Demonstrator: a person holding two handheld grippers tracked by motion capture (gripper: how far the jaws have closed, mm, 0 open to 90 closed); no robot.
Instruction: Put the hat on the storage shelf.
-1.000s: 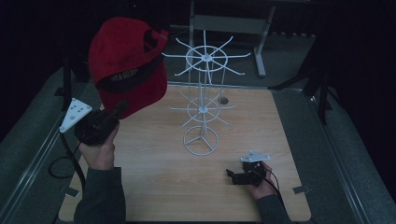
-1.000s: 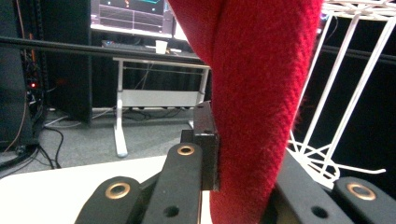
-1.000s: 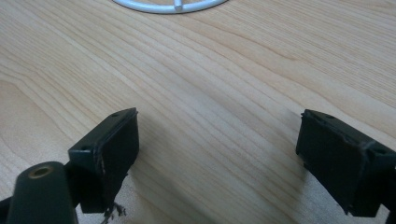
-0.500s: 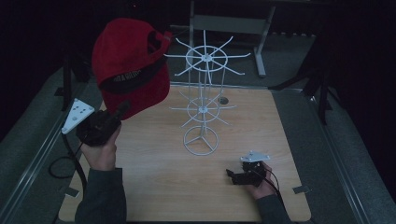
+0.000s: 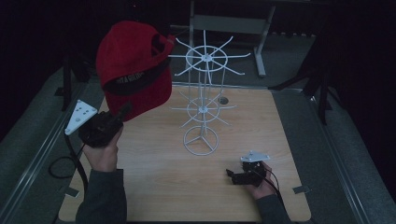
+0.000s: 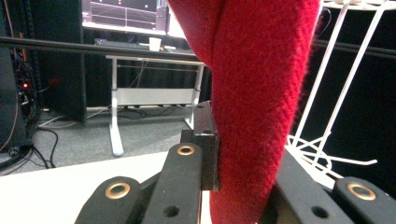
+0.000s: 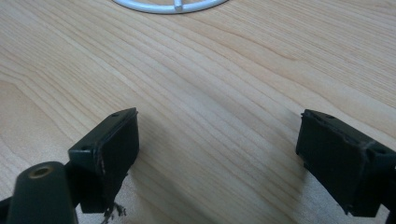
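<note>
A red cap (image 5: 133, 70) hangs in the air at the left, just beside the top ring of a white wire rack (image 5: 203, 100). My left gripper (image 5: 122, 111) is shut on the cap's brim from below. In the left gripper view the red cloth (image 6: 261, 102) is pinched between the black jaws. My right gripper (image 5: 230, 173) rests low on the table near its front right, jaws wide apart. The right gripper view has bare wood between the two pads (image 7: 119, 144), with the rack's base ring (image 7: 173, 5) ahead.
The wooden table (image 5: 154, 182) has dark grey raised borders on both sides. The rack's thin arms spread out at two levels above its round base (image 5: 201, 141). A white desk frame (image 5: 229, 23) stands behind the table. A cable (image 5: 58, 163) trails from my left gripper.
The cap and my left gripper have drifted slightly to the right, nearer the rack's top ring. My right gripper has kept still.
</note>
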